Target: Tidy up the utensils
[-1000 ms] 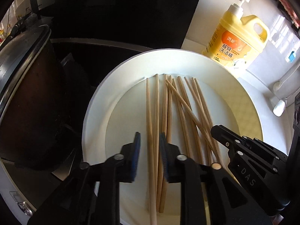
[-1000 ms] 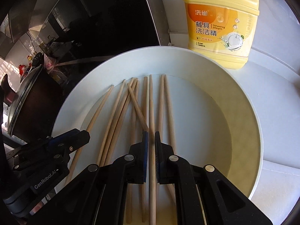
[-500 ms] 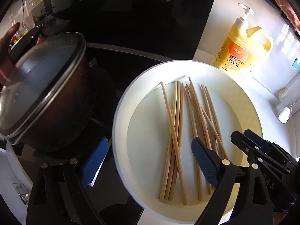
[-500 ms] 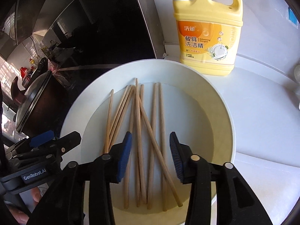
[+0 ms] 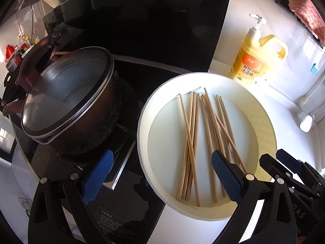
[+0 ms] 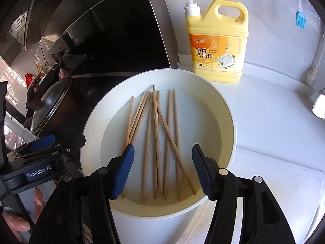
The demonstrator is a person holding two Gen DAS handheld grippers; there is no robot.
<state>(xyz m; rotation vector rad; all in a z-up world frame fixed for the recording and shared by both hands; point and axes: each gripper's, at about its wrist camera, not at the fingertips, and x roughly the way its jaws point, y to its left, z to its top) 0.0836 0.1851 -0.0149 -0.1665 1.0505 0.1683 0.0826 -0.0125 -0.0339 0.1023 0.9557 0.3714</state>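
Observation:
Several wooden chopsticks (image 5: 193, 122) (image 6: 156, 122) lie loose and partly crossed on the bottom of a wide white bowl (image 5: 140, 122) (image 6: 233, 122). My left gripper (image 5: 161, 158) hangs above the bowl's near left rim. Its jaws are opening very wide and grip nothing. One blue pad (image 5: 97, 174) is over the hob, the other over the bowl. My right gripper (image 6: 162, 150) hovers over the near ends of the chopsticks. Its jaws are opening too, and no stick touches its pads (image 6: 124, 168). Each view shows the other gripper at its edge.
A dark pot with a glass lid (image 5: 67, 93) stands on the black hob left of the bowl. A yellow dish-soap pump bottle (image 5: 258, 61) (image 6: 219, 40) stands behind the bowl on the white counter (image 6: 274, 132). A person's fingers (image 6: 18, 223) hold the left gripper's handle.
Both grippers were nearly shut around chopsticks low in the bowl. They have opened, let the sticks go and lifted back. The sticks now lie more crossed.

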